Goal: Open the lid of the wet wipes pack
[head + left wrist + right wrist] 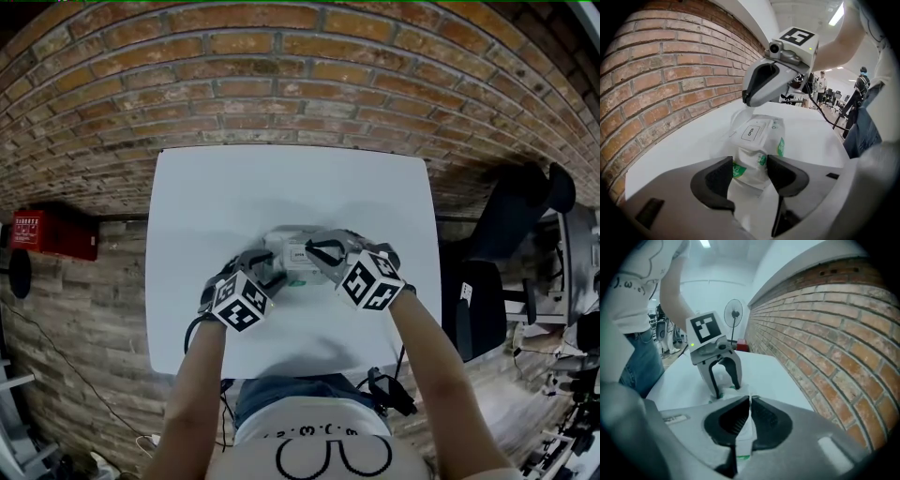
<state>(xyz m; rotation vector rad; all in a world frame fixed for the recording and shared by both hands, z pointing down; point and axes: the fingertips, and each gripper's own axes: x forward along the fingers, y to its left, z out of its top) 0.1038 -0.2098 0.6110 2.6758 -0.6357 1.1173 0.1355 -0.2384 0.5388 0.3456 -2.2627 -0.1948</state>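
Pinning the wet wipes pack [757,140] mid tabletop [281,187] with the left gripper [750,173] clamped on one end, and pinching a thin white edge at the other with the right gripper [750,405], nearly closed. Looks like catching the lid [751,132], not yet raised; calls next for an upward peel. Lies lid-up, long axis running gripper to gripper.

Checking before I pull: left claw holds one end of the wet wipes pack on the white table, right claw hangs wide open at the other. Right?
Not wide open: the right gripper view shows the right claw nearly shut, pinching a thin white part of the wet wipes pack. The rest stands: the left claw holds its other end on the white table.
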